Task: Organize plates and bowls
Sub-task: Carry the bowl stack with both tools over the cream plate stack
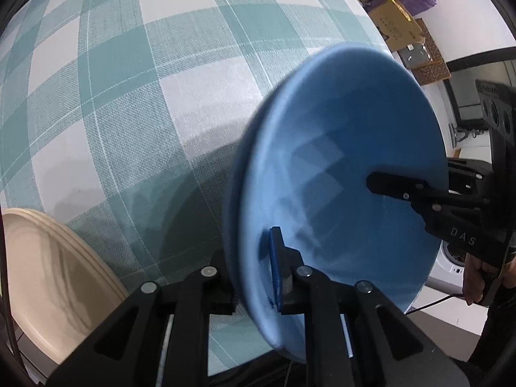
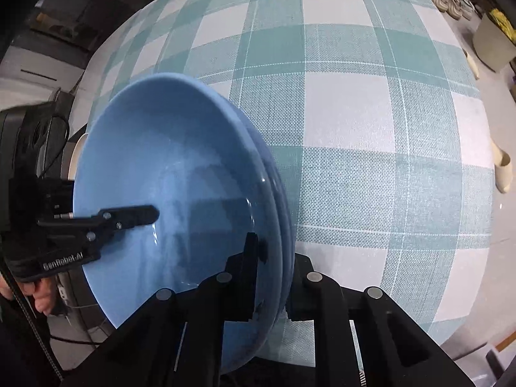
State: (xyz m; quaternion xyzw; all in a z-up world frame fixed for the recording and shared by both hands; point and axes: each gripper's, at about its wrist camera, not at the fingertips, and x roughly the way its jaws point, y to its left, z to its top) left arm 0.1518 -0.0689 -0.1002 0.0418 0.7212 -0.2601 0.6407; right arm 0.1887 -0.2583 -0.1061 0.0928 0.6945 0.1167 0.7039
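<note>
Teal-and-white checked woven tablecloth covers the table beneath both tools, its coarse weave and thin white lines plain in both wrist views. Above it, two glossy blue round bowls nested one inside the other hang between the two tools, tilted on edge. The double rim shows clearly in the right wrist view, just ahead of the right tool's fingers.

The left gripper is pressed nearly together on the near rim of the bowls: one finger, faced with a blue pad, lies against the smooth inner wall, and the other sits behind the outer wall. The right gripper pinches the opposite rim the same way, one black finger inside the bowl and one outside. Each tool sees the other reaching over the far rim, a black finger lying on the inner surface.

White letters "DAS" can be read on the right tool's black body in the left wrist view, and "GenRobot.AI" on the left tool's body in the right wrist view. Fingers of a person's hand curl around the left tool's handle.

To the left of the left gripper, a cream round plate with a ridged rim rests on the cloth, partly cut off by the frame edge.
</note>
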